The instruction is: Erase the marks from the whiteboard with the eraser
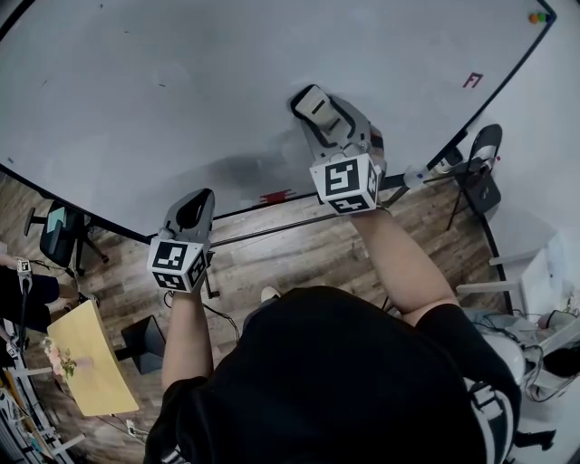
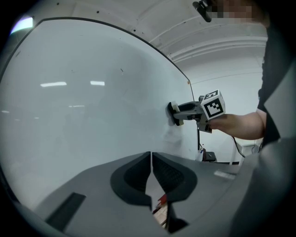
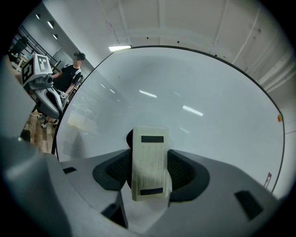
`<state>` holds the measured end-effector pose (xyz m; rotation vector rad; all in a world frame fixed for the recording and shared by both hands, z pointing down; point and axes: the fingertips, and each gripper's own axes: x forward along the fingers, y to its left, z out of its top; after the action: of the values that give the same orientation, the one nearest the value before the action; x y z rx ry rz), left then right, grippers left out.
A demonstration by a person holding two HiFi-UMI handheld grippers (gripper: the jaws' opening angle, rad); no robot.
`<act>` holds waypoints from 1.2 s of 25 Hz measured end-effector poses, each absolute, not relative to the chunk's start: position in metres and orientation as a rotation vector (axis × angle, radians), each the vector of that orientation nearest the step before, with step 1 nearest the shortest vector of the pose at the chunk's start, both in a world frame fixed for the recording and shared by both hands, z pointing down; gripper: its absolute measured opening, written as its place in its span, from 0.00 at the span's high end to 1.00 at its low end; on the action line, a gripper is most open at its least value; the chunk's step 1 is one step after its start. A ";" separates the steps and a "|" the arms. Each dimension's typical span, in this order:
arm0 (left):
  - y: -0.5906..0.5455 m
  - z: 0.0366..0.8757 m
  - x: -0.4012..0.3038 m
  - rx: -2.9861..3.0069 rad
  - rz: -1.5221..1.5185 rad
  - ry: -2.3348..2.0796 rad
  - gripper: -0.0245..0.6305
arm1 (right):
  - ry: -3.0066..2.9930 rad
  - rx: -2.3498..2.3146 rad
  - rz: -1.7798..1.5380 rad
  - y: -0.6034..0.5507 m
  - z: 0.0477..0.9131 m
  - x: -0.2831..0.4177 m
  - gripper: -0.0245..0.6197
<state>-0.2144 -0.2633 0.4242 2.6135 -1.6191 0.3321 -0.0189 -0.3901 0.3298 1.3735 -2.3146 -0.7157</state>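
Observation:
The big whiteboard (image 1: 136, 127) looks almost clean; I make out only a tiny dark fleck (image 1: 163, 84) and a small red mark (image 1: 472, 80) near its right edge. My right gripper (image 1: 314, 105) is shut on a cream eraser (image 3: 149, 162), which stands upright between the jaws with its far face at the board (image 3: 194, 92). From the left gripper view that eraser (image 2: 173, 114) touches the board (image 2: 69, 115). My left gripper (image 1: 194, 207) hangs by the board's lower edge. Its jaws meet with nothing between them (image 2: 151, 162).
A red item (image 1: 276, 196) lies on the board's ledge, and coloured magnets (image 1: 538, 16) sit at its top right corner. Below are a dark office chair (image 1: 56, 231), a yellow table (image 1: 86, 358) and another chair (image 1: 480, 172). A person (image 3: 74, 69) stands beyond the board's left end.

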 end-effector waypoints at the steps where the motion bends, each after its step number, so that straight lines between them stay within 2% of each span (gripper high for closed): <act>1: -0.263 0.425 -0.216 2.611 0.333 -1.623 0.93 | -2.317 1.359 -0.722 -0.389 0.332 -0.024 0.60; 16: -0.257 0.431 -0.237 2.592 0.362 -1.634 0.93 | -2.315 1.205 -0.780 -0.372 0.358 -0.076 0.60; 30: -0.261 0.432 -0.240 2.581 0.358 -1.623 0.93 | -2.308 1.206 -0.786 -0.373 0.359 -0.076 0.60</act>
<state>-0.2395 -0.2610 0.4323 2.5805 -1.6234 0.3580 -0.0760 -0.3727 0.3588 1.2059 -2.3079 -0.7856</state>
